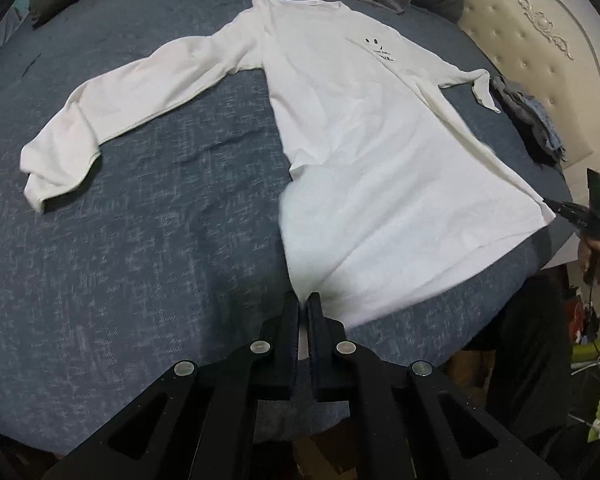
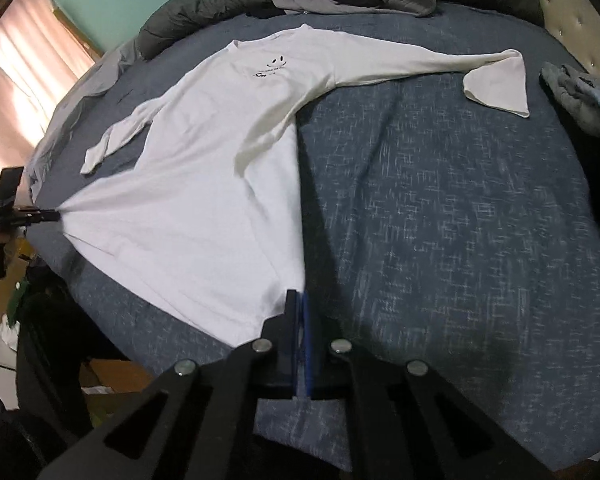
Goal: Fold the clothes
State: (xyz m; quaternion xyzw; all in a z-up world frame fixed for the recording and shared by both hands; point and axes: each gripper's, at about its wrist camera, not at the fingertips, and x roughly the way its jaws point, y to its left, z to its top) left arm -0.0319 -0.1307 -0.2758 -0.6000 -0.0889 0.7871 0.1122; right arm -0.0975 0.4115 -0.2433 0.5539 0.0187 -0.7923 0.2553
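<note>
While each hand-held gripper — left (image 1: 303, 304), right (image 2: 299, 300) — clamps a hem corner, the shirt (image 1: 352, 128) lies flat on the bed (image 1: 140, 240) — no fold made yet.

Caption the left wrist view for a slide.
Left gripper and right gripper pinch the hem corners of a white long-sleeved shirt on a blue bed.

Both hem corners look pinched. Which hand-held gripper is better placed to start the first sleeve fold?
Probably the right hand-held gripper. Its sleeve lies straight and flat, while the left hand-held gripper faces a bent, rumpled sleeve. Both are shut on the white shirt hem.
</note>
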